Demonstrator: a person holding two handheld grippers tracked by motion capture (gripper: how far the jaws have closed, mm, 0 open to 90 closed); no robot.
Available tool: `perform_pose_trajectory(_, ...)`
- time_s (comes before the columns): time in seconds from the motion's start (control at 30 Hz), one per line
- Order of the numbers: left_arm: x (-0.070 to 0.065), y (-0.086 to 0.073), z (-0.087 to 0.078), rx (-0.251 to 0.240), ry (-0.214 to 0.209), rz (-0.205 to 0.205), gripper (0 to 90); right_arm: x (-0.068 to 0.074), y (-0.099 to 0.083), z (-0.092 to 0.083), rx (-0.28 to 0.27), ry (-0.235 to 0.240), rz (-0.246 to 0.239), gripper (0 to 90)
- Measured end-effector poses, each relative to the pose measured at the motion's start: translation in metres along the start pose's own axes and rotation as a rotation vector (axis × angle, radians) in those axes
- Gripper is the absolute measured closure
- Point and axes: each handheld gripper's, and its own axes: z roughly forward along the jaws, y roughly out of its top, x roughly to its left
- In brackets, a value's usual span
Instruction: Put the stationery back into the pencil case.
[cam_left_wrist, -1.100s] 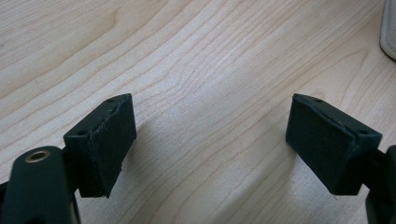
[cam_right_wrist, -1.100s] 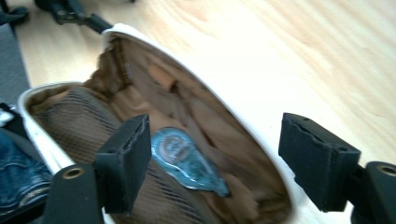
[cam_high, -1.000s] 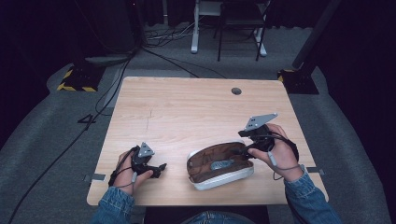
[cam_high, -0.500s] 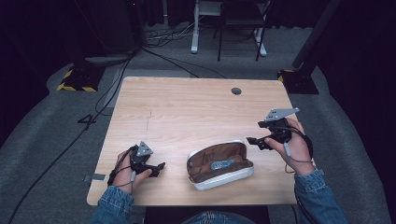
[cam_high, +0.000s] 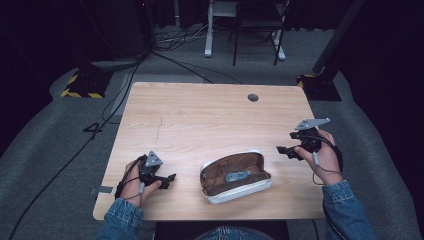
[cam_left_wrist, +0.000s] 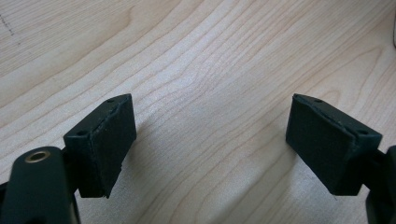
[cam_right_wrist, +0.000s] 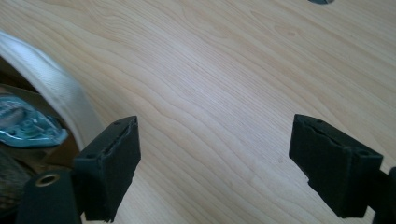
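An open white case (cam_high: 235, 176) with a brown lining lies near the table's front edge, a small bluish packet (cam_high: 236, 176) inside it. Its white rim (cam_right_wrist: 56, 88) and the packet (cam_right_wrist: 25, 126) appear at the left of the right gripper view. My right gripper (cam_high: 284, 150) hovers to the right of the case, open and empty, jaws wide apart (cam_right_wrist: 212, 163). My left gripper (cam_high: 167, 180) rests on the table left of the case, also open, with bare wood between its jaws (cam_left_wrist: 210, 149).
The light wooden table (cam_high: 210, 120) has a round cable hole (cam_high: 253, 97) at the back right. Beyond it stand a chair and desk legs (cam_high: 245, 30), cables on the grey floor, and a yellow-black striped base (cam_high: 80, 85) at the left.
My right gripper has drawn away from the case, moving right and slightly back toward the table's right edge. The left gripper and the case have stayed put.
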Motion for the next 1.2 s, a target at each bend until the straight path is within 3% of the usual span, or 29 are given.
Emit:
perform_pose_trajectory(0.43,0.000,0.000,0.001,-0.003,-0.001,-0.004,16.0,-0.026,-0.035,0.025,0.014,-0.047,0.105,17.9)
perform_pose_trajectory(0.73,0.000,0.001,0.001,-0.002,0.000,-0.005,15.9,-0.039,-0.054,0.044,-0.017,-0.099,0.153,19.1)
perform_pose_trajectory(1.2,0.000,0.001,0.001,-0.005,0.002,-0.008,15.8,-0.045,-0.069,0.060,-0.049,-0.111,0.140,15.9)
